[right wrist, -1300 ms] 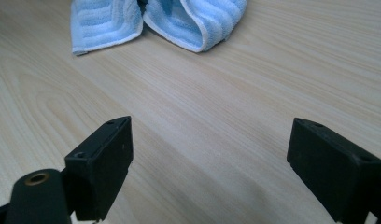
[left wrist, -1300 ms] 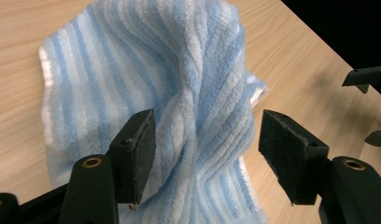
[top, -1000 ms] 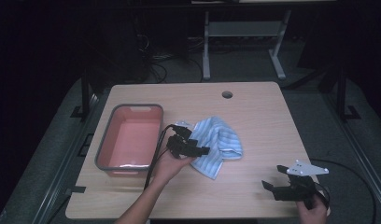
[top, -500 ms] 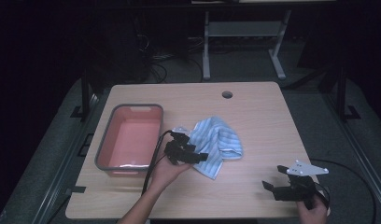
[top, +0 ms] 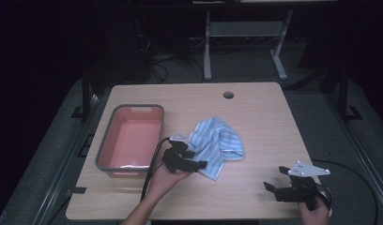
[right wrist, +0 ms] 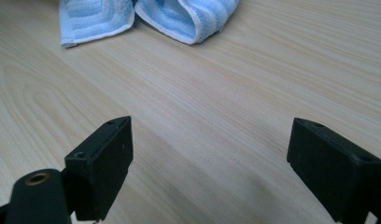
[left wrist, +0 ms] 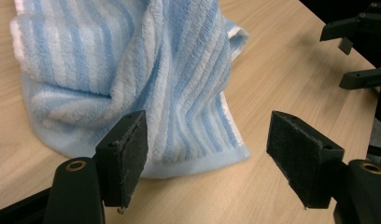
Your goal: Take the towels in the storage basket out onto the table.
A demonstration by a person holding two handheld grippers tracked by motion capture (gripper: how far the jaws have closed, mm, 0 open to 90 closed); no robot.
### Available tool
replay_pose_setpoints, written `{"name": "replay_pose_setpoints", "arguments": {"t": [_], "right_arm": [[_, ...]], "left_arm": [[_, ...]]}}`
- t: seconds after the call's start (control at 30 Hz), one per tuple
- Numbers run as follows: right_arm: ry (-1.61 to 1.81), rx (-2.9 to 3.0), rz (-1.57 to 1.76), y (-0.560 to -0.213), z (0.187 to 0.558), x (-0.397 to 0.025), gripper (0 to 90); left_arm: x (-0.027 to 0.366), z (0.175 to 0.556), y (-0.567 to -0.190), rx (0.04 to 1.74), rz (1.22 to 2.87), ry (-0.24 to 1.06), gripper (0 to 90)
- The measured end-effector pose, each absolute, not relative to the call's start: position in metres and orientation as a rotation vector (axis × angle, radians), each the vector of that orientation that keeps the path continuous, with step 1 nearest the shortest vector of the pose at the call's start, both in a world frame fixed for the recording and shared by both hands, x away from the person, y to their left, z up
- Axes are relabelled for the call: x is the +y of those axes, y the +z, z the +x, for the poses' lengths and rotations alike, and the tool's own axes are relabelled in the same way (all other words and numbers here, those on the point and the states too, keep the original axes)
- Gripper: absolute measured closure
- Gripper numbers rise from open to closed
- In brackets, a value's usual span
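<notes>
— Towel (top: 217, 146) lies crumpled mid-table, just right of the red tub (top: 132, 139) — so the high view says. The left gripper (top: 197, 164) sits at its near edge.

— Its own view: jaws spread, towel's hem (left wrist: 179, 163) between them, untouched. Tub cut off.

— Right gripper (right wrist: 209, 163)?

— Jaws wide over bare table (right wrist: 226, 107), well apart from the towel's far folds.

towel (left wrist: 132, 70) ribbed terry cloth; table (right wrist: 226, 102) smooth matt wood grain; tub (top: 133, 140) plastic.
</notes>
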State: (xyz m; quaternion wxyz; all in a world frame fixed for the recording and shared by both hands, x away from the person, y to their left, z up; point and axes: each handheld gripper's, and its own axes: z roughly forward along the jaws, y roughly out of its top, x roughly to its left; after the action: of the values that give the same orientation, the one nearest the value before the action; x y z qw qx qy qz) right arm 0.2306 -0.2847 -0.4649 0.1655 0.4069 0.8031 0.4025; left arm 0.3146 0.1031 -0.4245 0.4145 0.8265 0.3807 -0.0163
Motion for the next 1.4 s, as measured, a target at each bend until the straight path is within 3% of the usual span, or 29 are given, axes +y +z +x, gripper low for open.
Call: {"name": "replay_pose_setpoints", "arguments": {"t": [1.4], "right_arm": [[1.126, 2.289, 1.167, -0.466, 0.228, -0.283, 13.7]], "left_arm": [[0.128, 0.269, -0.444, 0.939, 2.078, -0.062, 28.3]]}}
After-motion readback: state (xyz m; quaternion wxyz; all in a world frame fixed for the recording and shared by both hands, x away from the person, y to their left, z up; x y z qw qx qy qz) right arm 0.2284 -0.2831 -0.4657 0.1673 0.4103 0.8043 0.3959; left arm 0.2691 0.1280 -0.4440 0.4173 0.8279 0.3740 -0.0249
